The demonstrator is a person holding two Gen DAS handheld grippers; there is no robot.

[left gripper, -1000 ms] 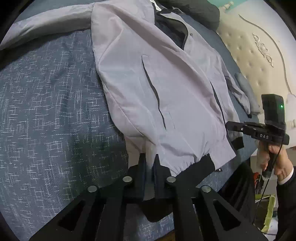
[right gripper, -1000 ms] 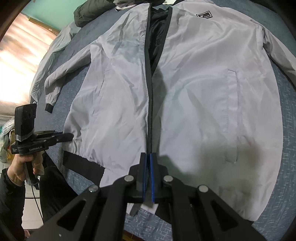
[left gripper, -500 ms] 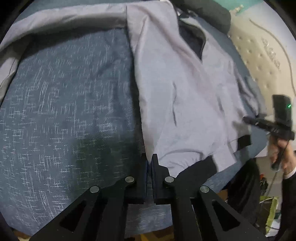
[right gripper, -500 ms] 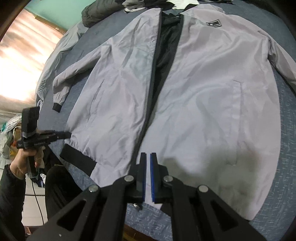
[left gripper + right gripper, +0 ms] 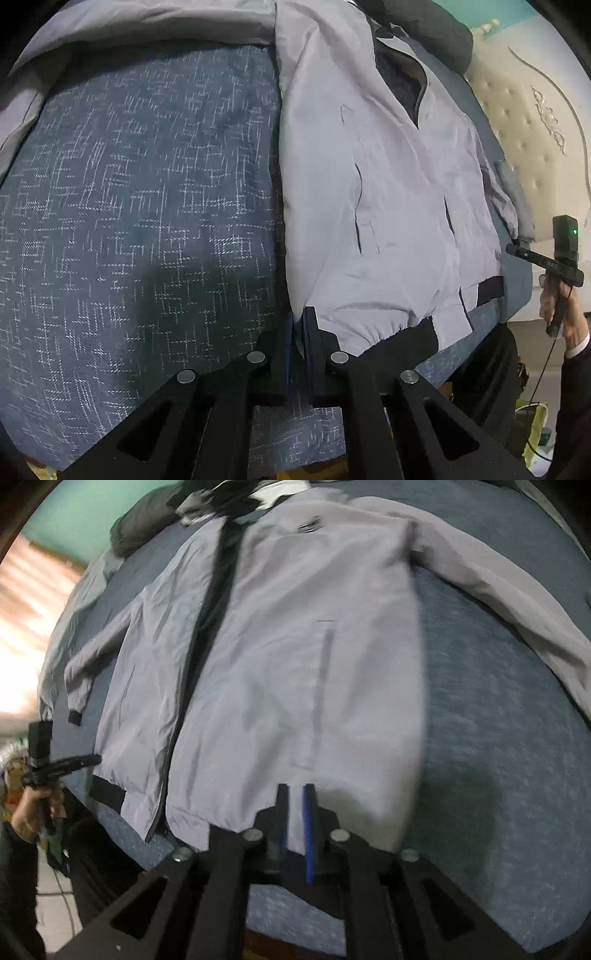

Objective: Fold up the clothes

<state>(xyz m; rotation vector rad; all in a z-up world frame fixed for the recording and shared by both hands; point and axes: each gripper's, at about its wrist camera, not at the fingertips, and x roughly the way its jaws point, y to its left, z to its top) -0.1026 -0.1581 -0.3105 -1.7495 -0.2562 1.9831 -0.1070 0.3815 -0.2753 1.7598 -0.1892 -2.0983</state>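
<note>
A light grey jacket with a black zip line and black hem band lies front up on the bed; it also shows in the right wrist view. My left gripper hovers at the jacket's left bottom corner, jaws a narrow slit apart, nothing clearly between them. My right gripper is over the hem of the jacket, jaws slightly apart, with grey cloth showing in the gap; grip unclear. Each gripper shows in the other's view, the right one and the left one.
The bed has a dark blue flecked cover. One grey sleeve stretches out to the side. A dark garment lies at the far end. A cream tufted headboard stands beside the bed.
My left gripper slid left along the hem to the jacket's corner. My right gripper moved right off the zip line over the pocket side, and its jaws parted slightly.
</note>
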